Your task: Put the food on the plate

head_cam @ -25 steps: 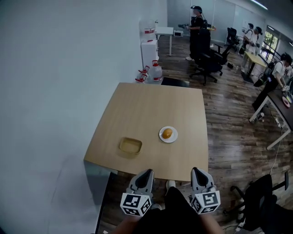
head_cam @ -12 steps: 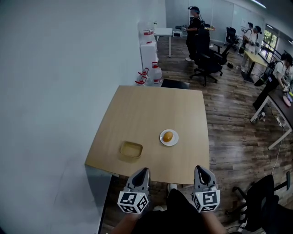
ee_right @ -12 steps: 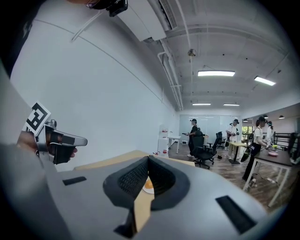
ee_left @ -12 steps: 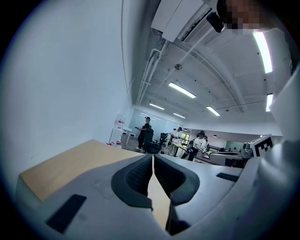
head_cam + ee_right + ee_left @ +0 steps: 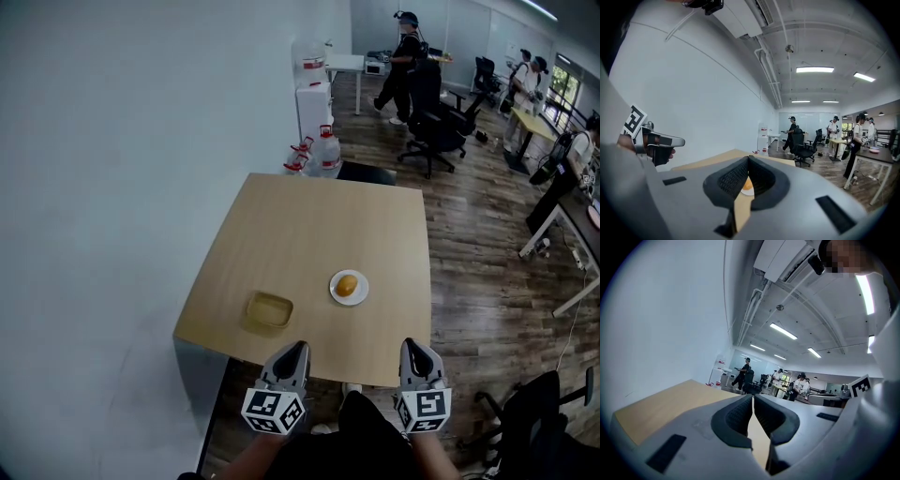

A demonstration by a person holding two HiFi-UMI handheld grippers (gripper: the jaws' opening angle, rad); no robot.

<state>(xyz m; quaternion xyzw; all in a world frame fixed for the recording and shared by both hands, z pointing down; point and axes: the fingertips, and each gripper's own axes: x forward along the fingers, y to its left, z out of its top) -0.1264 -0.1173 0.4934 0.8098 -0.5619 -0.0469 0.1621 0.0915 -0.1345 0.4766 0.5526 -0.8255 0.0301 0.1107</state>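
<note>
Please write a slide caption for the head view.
Left gripper and right gripper, both shut, near table edge; food on plate, tan tray beside.

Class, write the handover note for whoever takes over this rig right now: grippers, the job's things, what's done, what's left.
Left gripper: shut, empty, at the near edge of the table.
Right gripper: shut, empty, beside it.
Food: lies on the white plate, right of a tan dish.
Done: the food is on the plate.
Left: nothing that shows.
</note>
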